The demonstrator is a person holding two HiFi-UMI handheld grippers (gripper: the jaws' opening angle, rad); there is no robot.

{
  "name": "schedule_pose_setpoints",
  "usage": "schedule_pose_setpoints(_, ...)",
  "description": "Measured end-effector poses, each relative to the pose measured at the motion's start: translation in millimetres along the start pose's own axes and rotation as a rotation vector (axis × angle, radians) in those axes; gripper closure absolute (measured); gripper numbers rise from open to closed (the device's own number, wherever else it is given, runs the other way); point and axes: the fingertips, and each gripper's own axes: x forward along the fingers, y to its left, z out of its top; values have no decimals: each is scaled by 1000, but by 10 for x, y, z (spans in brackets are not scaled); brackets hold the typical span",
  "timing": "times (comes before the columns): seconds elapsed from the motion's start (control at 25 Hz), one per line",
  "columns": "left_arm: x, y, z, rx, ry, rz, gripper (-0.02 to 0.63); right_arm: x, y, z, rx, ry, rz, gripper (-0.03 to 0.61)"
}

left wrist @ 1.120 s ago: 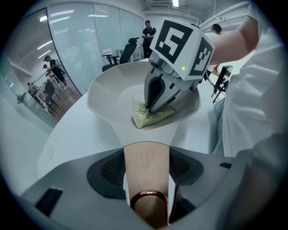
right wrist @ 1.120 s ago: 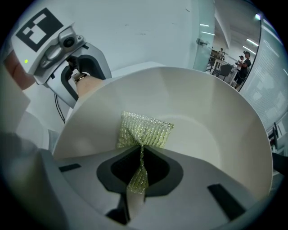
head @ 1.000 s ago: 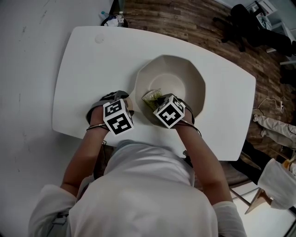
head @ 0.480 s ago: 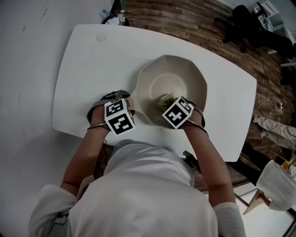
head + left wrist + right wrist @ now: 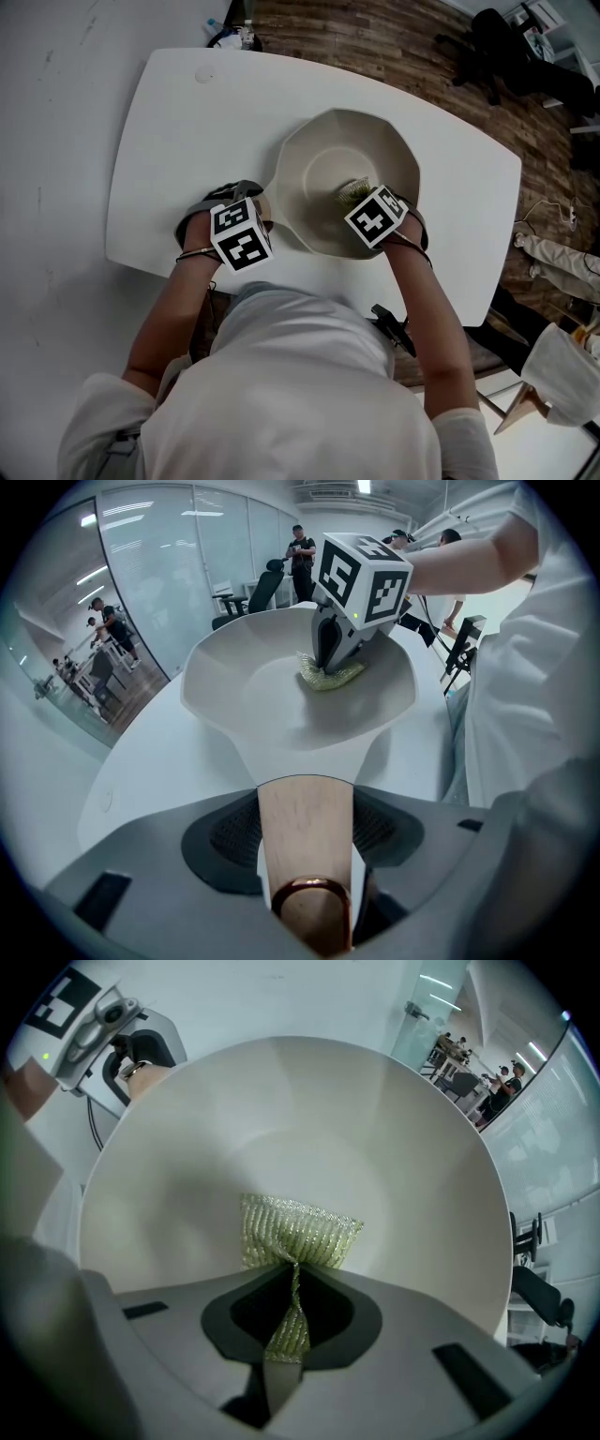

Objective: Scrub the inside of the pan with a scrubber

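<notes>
Gripping from either side, the left gripper (image 5: 305,808) has its jaws closed on the pan's pale wooden handle (image 5: 305,846), the dark pads pressing against both flanks of the wood just ahead of the copper ring at the handle's end. The jaws stand fairly wide because the handle fills the gap between them. The pan (image 5: 323,164), an off-white vessel with an angular, many-sided rim, sits on the white tabletop (image 5: 187,131), with its handle pointing toward the person. The right gripper (image 5: 289,1312) points almost straight down into the pan. Its jaws are pinched nearly together on a twisted neck of the scrubber (image 5: 298,1232), a yellow-green metallic mesh pad. The free end of the pad fans out beyond the jaw tips and lies against the pan's flat inner bottom. In the head view the scrubber shows just past the right gripper's marker cube, on the right-hand part of the pan's floor and close to where the wall starts to rise. Seen from the left gripper view, the right gripper stands upright over the middle of the bowl with the mesh flattened beneath it. Dark wooden flooring (image 5: 394,47) surrounds the tabletop, and several people stand behind glass walls in the background.
</notes>
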Motion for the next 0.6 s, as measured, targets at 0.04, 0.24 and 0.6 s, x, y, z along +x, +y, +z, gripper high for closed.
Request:
schedule_pose_setpoints(0.04,-1,0,-1,1,1,0,351,-2,-30,5,8,-6,-7,540)
schedule_pose_setpoints(0.24,-1,0,-3,1,1,1,350,7,-214,59,19,-18,-68,540)
schedule_pose_setpoints(0.6,-3,10,-2,5,1,4,351,19,-613,315,56,-90,-183,540)
